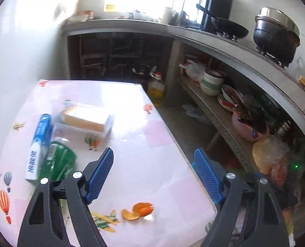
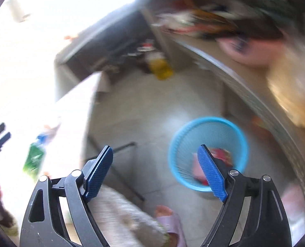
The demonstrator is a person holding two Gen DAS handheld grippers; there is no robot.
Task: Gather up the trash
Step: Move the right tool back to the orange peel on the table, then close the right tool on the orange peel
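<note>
The left gripper (image 1: 153,160) is held above a table (image 1: 131,164) covered in a pale pink cloth printed with balloons and planes; its 2 blue pads stand wide apart and nothing is caught between them. On the cloth, near the front edge and below the spread pads, 2 pieces of orange peel (image 1: 138,211) are seen lying just beside each other. Further left, a crumpled green wrapper (image 1: 57,162) lies touching a blue and white box (image 1: 39,146), and behind these a clear container with a yellow block (image 1: 86,119) inside is set. The right gripper (image 2: 155,160) is likewise spread wide with nothing held, and is pointed down at the floor beside the table. A blue mesh basket (image 2: 208,127) stands on the floor under its right pad, with red and pink scraps (image 2: 222,154) seen inside, though blur hides what they are. A slippered foot (image 2: 168,216) is visible near the bottom edge.
</note>
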